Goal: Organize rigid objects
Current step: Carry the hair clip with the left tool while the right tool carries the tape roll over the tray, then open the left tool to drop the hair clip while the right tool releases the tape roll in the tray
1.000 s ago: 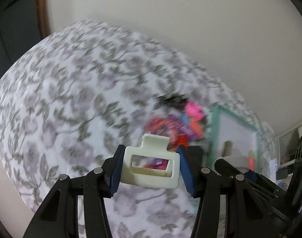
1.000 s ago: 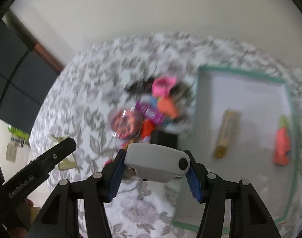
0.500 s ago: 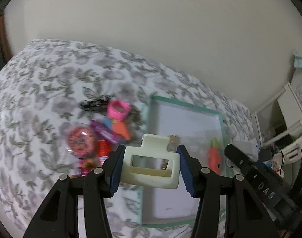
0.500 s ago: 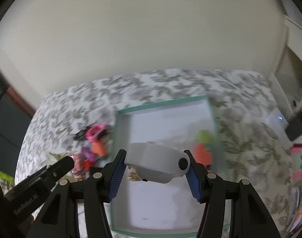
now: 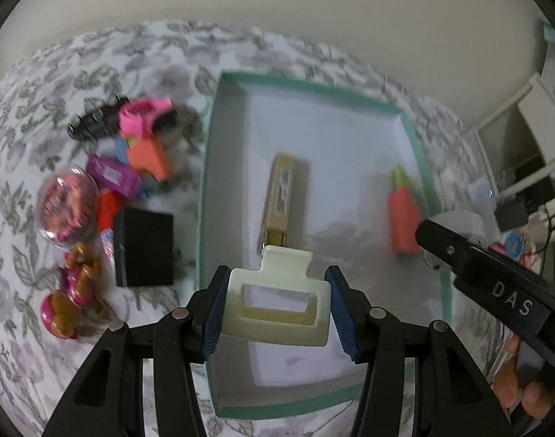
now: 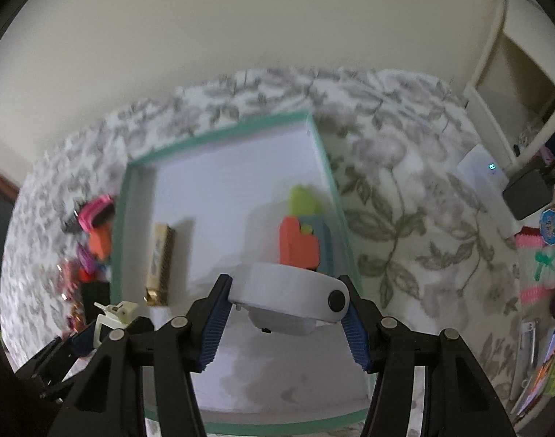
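**Two more pieces arriving at the tray**

The left gripper [image 5: 275, 304] clamps a cream hair clip [image 5: 275, 304], the right gripper [image 6: 286, 304] a white gadget [image 6: 288, 296] — both above the green-rimmed tray [image 5: 410, 134]. Two items already lie inside; the toy pile [image 5: 106, 189] beside it waits.

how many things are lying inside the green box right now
2: a gold harmonica left of centre, and an orange block toy by the right wall of the green box. The held items may hide more.
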`<state>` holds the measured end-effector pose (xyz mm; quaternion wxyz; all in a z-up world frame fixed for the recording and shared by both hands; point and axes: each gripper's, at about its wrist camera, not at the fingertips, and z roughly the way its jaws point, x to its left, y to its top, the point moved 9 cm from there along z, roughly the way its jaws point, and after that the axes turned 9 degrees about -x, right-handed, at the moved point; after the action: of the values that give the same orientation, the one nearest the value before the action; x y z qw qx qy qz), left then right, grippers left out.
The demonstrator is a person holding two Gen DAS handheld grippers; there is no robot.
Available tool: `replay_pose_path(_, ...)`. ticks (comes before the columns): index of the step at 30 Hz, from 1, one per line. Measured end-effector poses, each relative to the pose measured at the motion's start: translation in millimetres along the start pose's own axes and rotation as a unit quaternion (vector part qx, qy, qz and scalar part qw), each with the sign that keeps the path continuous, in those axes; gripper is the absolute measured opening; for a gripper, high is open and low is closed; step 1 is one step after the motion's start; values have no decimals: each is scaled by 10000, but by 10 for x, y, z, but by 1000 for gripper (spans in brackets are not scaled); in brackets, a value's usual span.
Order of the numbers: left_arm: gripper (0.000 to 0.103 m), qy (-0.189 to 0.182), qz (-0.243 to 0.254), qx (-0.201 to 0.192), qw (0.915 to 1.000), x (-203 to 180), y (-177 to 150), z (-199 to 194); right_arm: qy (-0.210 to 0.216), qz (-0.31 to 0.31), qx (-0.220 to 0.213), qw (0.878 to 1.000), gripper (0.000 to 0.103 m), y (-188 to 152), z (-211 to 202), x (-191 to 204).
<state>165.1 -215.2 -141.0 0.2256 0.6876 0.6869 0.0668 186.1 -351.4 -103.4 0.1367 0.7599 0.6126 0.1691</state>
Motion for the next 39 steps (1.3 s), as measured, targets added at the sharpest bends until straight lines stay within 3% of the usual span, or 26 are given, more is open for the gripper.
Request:
replay_pose_path(5, 54, 82, 83, 238, 9996, 7, -120, 118, -58, -143, 382, 9992, 61, -190, 214, 27)
replay_pose_path(15, 54, 165, 244, 494, 9983, -18, -255, 270, -234, -317, 710, 9967, 61, -410, 407, -26)
replay_pose_path(24, 54, 187, 266, 559, 9979, -46, -254, 321, -246, -336, 739, 9964, 64, -482, 396, -56)
replay_pose_path(32, 62, 165, 304, 614, 9975, -60, -172, 277, -213, -352, 752, 9963, 70, -444, 437, -18)
replay_pose_path(39, 64, 50, 305, 305, 9991, -48, 27, -30, -248, -381, 316, 9985, 70, -188, 174, 17)
